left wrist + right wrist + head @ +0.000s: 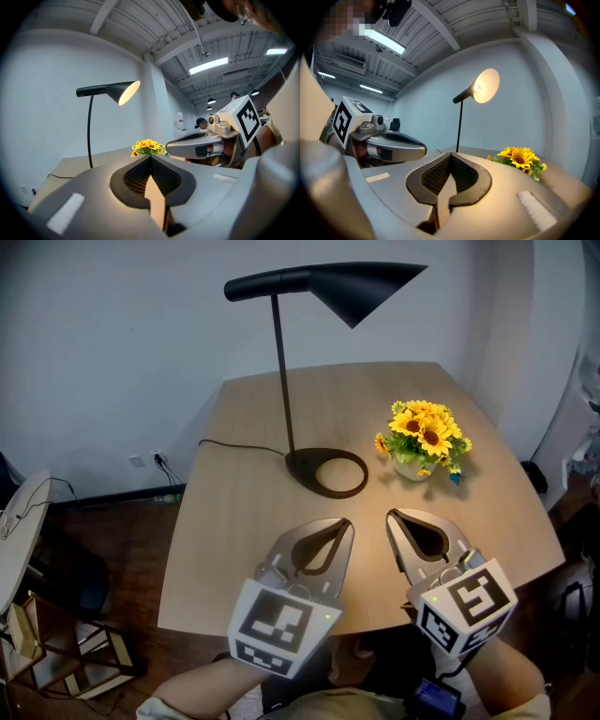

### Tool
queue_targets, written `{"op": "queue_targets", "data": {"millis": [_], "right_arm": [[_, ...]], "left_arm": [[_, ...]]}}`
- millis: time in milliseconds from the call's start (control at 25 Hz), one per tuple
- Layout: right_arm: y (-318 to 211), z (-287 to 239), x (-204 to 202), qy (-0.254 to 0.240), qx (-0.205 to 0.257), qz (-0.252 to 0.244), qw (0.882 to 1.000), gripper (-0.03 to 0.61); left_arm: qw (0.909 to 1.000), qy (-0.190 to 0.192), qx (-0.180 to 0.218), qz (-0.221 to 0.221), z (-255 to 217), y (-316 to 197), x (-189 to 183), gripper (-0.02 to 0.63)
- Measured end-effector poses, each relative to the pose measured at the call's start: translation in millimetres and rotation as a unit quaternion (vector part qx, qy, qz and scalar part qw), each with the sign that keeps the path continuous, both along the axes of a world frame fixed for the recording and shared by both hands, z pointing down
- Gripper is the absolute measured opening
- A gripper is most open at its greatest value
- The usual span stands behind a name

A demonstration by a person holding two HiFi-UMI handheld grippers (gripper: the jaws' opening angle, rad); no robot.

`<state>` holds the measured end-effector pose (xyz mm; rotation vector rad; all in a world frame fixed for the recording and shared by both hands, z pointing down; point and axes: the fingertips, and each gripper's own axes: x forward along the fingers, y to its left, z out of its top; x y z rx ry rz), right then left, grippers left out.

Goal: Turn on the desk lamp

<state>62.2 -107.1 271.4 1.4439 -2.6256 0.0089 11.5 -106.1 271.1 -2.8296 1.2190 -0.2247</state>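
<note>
Desk lamp (356, 292) lit at top middle, left tongs (345, 521) and right tongs (392, 515) closed, empty, low over tabletop (234, 521)

Soft, even, cool light fills the head view. The tabletop (234, 521) is bright without glare, and the shadows on it are faint. From above, the lamp (347, 287) shows only as a dark shape. In both gripper views the inside of its shade glows, warm in the left one and blown out to white in the right. Ceiling strips (208, 65) shine there too. Warm light washes the fingers (511, 187) in the right gripper view. Both gripper views bend strongly and go black at the corners, and the nearest foreground is soft.
</note>
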Motion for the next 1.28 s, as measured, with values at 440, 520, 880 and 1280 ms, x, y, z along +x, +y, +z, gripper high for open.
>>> {"op": "queue_targets", "data": {"millis": [440,520,880,1280], "right_arm": [[51.3,-1.5,7.2,-0.016,0.004,0.001,1.0,0.0],[60.3,-3.3,7.3,-0.014,0.009,0.002,1.0,0.0],[100.5,-0.5,7.3,-0.017,0.021,0.002,1.0,0.0],[139.2,15.4,10.9,-0.038,0.016,0.006,0.999,0.0]], "left_arm": [[0.9988,-0.008,0.035,0.034,-4.7,49.7,6.6,-0.006],[0.9983,-0.013,0.046,0.035,-5.2,56.6,6.8,-0.006],[0.9966,-0.043,0.06,0.038,10.6,92.1,6.1,-0.006],[0.9969,-0.044,0.057,0.032,29.9,101.3,6.0,-0.006]]}}
